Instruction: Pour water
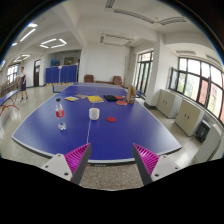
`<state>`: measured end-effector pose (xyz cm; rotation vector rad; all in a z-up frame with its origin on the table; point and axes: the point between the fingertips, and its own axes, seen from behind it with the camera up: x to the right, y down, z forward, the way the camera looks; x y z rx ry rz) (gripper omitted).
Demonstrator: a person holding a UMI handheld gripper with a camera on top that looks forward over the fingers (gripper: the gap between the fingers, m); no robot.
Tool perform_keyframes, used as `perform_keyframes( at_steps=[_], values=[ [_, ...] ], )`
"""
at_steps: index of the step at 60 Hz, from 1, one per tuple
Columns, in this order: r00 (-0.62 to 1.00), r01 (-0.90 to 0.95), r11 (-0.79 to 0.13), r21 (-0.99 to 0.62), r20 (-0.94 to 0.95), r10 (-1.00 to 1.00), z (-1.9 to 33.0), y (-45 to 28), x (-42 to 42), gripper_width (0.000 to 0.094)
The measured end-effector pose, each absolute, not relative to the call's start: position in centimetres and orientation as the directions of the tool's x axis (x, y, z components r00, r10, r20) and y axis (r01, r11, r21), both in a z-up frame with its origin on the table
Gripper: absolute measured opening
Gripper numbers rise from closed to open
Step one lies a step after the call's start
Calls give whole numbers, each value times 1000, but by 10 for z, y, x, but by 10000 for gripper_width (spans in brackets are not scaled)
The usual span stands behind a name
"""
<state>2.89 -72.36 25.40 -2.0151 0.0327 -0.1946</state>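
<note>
Gripper spread, bottle, cup (contents unclear)

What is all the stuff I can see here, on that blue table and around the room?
Table: one, blue, table-tennis type, just ahead of the fingers.
Bottle: one, clear with a red label, upright on the table's near left part.
Cup: one, white, on the table right of the bottle.
Small items: several, yellow, red and orange, farther along the table; too small to identify.
Second table: one, blue, folded upright by the far wall.
Windows: a row, right wall.
Hand-held gripper: one, pink pads, fingers open, holding nothing.
</note>
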Motion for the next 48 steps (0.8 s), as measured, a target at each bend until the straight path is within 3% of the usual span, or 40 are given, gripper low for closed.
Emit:
perform_keyframes(
  at_steps=[9, 11, 20, 22, 29, 38, 48],
  values=[
    [982, 56, -460, -886, 133, -137, 253, -727, 34, 851],
    [981, 57, -464, -884, 136, -138, 234, -725, 34, 853],
    [977, 82, -499, -863, 169, -132, 218, -736, 23, 853],
    [977, 88, -503, -860, 174, -126, 187, -729, 13, 854],
    [983, 95, -527, -845, 163, -84, 163, -719, -32, 855],
    [995, 66, -515, -855, 94, -29, 146, -669, -118, 859],
    [999, 31, -453, -891, 10, 49, 133, -562, -231, 855]
  ],
)
